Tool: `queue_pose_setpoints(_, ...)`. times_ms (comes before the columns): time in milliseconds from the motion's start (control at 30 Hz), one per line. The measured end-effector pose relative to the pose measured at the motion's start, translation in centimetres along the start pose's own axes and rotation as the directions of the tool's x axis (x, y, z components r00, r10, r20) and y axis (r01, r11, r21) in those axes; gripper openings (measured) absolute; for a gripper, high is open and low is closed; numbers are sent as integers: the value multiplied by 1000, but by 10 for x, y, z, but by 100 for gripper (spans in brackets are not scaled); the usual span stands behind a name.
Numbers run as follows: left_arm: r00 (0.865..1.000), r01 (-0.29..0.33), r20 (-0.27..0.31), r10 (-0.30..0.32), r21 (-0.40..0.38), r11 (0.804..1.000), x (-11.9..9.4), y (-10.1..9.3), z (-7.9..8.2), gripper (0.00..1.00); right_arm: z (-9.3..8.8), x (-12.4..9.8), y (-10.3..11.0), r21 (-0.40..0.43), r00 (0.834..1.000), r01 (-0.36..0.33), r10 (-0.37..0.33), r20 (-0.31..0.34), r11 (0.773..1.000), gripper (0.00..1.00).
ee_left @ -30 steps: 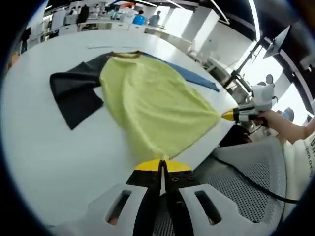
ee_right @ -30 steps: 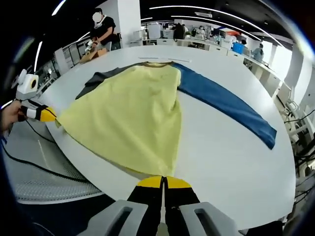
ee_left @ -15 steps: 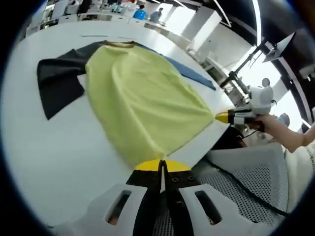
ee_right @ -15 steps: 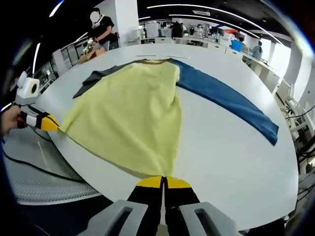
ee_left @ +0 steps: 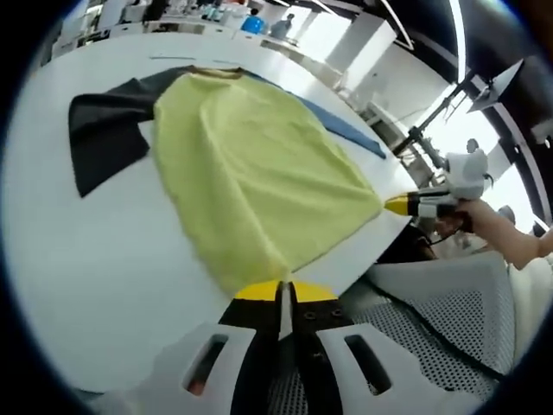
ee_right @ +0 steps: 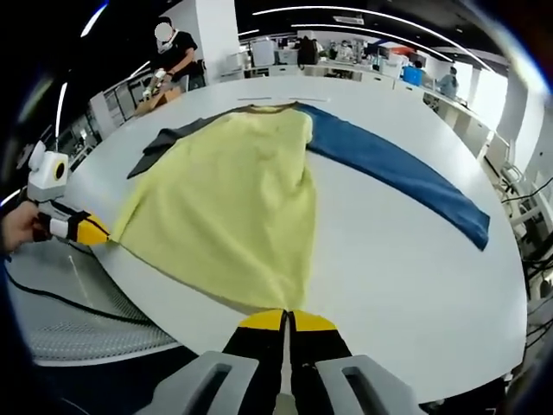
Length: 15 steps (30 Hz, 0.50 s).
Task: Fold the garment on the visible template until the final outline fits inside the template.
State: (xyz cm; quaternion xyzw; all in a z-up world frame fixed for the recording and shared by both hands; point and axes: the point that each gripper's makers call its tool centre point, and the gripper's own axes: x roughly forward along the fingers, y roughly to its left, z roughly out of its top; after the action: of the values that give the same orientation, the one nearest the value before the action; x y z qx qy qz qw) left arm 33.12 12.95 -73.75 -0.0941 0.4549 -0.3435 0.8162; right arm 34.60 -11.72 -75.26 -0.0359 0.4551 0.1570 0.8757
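Looking along the left gripper we see its yellow-tipped black jaws clenched on one hem corner of the pale yellow long-sleeved fabric garment, at the near edge of the round white table. In the right gripper view the right gripper is likewise clamped, jaws together, on the other hem corner of the garment. Each gripper also shows in the other's view: the right one at the right of the left gripper view, held by a hand; the left one at the left of the right gripper view.

The garment lies flat on the table, collar far from us, body soft, matte and slightly rippled, fanning wider toward the hem. Its sleeves are a different colour from the body: a long blue sleeve stretches straight out across the white top, and a dark grey-black sleeve lies bent on the other side. The tabletop is smooth and glossy white; we cannot make out a template outline on it. A perforated grey mesh surface with a black cable sits below the table edge.

Compared with a second ago, the hem looks pulled a bit tauter and straighter between the two grippers, and both grippers keep their grip on the corners. The sleeves lie as before.
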Motion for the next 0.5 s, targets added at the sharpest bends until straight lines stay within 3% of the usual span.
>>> queue_pose_setpoints(167, 999, 14, 41, -14, 2, 1000, -12, -11, 10, 8, 5, -10, 4, 37, 1000, -10, 11, -11, 999, 2)
queue_pose_setpoints(300, 995, -41, 85, 41, -1, 999, -21, -5, 19, 17, 13, -16, 5, 60, 1000, -17, 17, -1, 998, 14)
queue_pose_setpoints(400, 985, -94, 148, 93, -1, 996, -26, 4, 28, 24, 17, -17, 5, 53, 1000, -12, 12, 8, 998, 17)
queue_pose_setpoints(500, 980, -131, 150, 133, -26, 991, -28, 13, 24, 28, 19, -14, 1, 61, 1000, -2, 1, 14, 998, 19)
